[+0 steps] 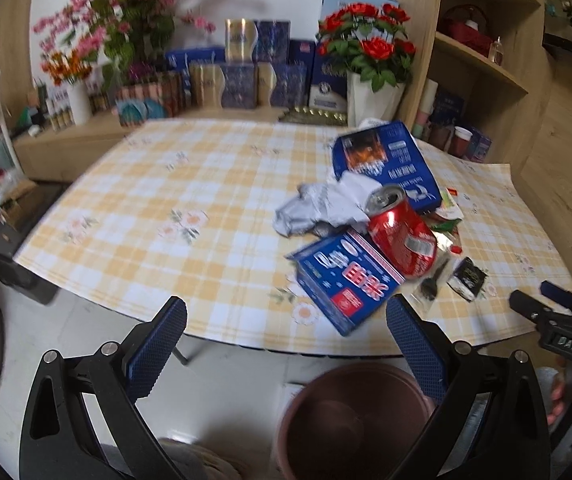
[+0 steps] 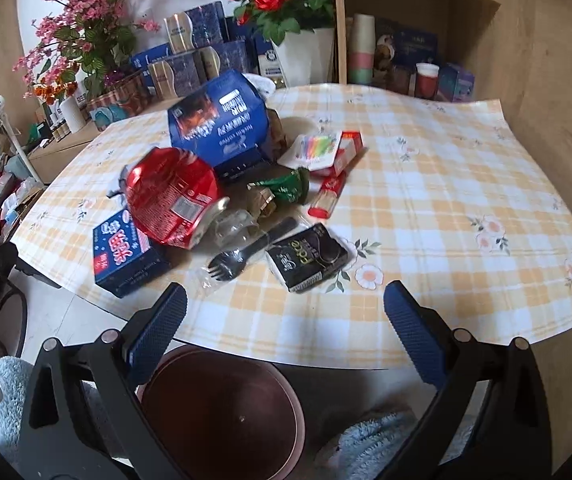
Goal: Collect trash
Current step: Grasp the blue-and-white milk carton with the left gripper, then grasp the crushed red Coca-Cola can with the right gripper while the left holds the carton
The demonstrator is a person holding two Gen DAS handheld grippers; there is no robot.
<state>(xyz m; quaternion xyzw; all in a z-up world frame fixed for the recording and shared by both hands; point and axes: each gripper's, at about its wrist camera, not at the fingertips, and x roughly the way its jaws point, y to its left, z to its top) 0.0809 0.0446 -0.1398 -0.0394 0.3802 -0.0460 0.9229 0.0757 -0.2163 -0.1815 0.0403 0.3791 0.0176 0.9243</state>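
Two grippers, left gripper and right gripper, we hold spread and empty above the brown bin, ready to drop pickings. Ahead of our fingers, left to right: blue box, crushed red can, black fork, black packet; all on the checked tablecloth, shelves beyond.

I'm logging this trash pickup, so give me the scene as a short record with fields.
surface: table with yellow checked cloth
trash pile: crushed red can, two blue boxes, black plastic fork, black packet, crumpled paper
bin: brown bucket on the floor below the table's near edge
left gripper: open, holding nothing
right gripper: open, holding nothing
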